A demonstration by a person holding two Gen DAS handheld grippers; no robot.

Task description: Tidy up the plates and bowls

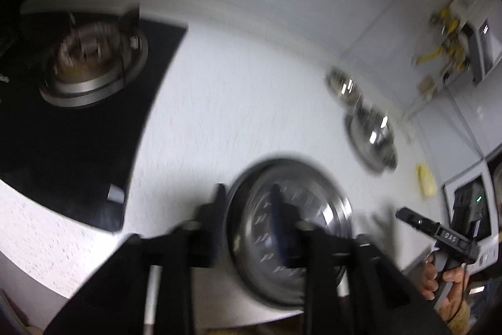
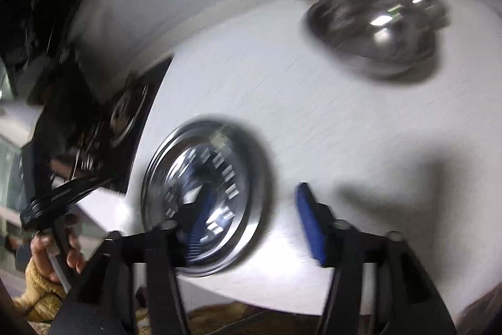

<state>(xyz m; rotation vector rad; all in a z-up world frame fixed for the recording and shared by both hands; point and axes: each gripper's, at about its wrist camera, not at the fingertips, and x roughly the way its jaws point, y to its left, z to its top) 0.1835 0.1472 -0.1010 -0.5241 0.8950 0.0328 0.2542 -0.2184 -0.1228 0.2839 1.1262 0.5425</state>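
Shiny silver steel plate (image 2: 207, 203) with mirrored white dashes, silver steel bowls (image 2: 376, 30), white speckled countertop (image 1: 235, 90), black glass stove (image 1: 78, 115), blue gripper pads (image 2: 309, 222), mustard-yellow sleeve (image 2: 37, 288)

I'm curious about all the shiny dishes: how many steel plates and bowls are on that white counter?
3, though blur could hide stacked ones. A flat plate lies at the near edge under the grippers. A bowl sits farther back to the right, and a smaller bowl just behind it, near the wall.

Left claw (image 1: 248, 209) and right claw (image 2: 254, 212): 2 hand-held units, jaws apart, nothing gripped, both angled downward.
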